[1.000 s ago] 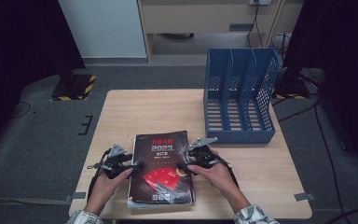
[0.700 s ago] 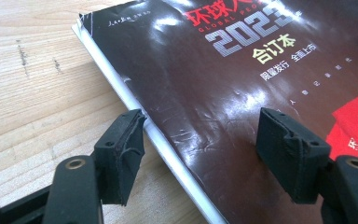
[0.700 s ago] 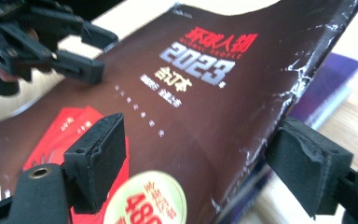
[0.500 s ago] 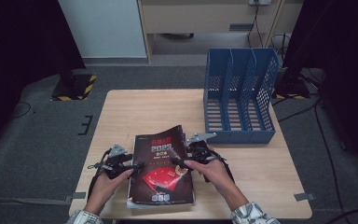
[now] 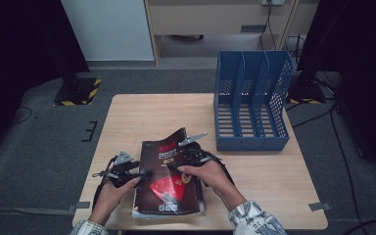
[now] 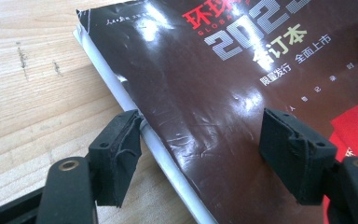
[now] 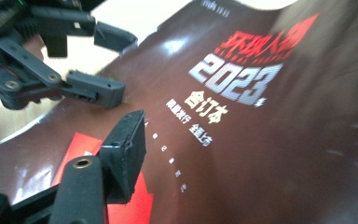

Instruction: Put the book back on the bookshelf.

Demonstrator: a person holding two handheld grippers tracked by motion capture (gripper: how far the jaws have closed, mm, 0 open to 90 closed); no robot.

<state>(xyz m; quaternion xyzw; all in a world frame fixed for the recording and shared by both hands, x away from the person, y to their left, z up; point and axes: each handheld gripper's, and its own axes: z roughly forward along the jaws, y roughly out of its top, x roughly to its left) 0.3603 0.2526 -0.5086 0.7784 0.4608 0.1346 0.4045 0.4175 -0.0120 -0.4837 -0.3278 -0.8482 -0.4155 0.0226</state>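
A thick book (image 5: 169, 188) with a dark brown and red cover lies at the table's near edge. My left gripper (image 5: 144, 173) is at its left side. In the left gripper view it (image 6: 207, 140) stands open astride the spine, with one pad (image 6: 119, 149) against the page edge and the other over the cover (image 6: 205, 84). My right gripper (image 5: 174, 166) reaches in from the right. Its jaws have just been closing, and the raised cover (image 7: 242, 116) passes between them. One finger (image 7: 123, 149) shows above the cover and the other is hidden behind it. The left gripper (image 7: 107, 65) shows across the book.
A blue three-slot file rack (image 5: 252, 98) stands at the table's back right. The wooden table (image 5: 142, 112) is bare behind the book. A dark floor surrounds it, with cables at the right.
My right gripper has moved left and up over the book, and the cover's right edge has risen and bowed with it. The left gripper has stayed at the spine.
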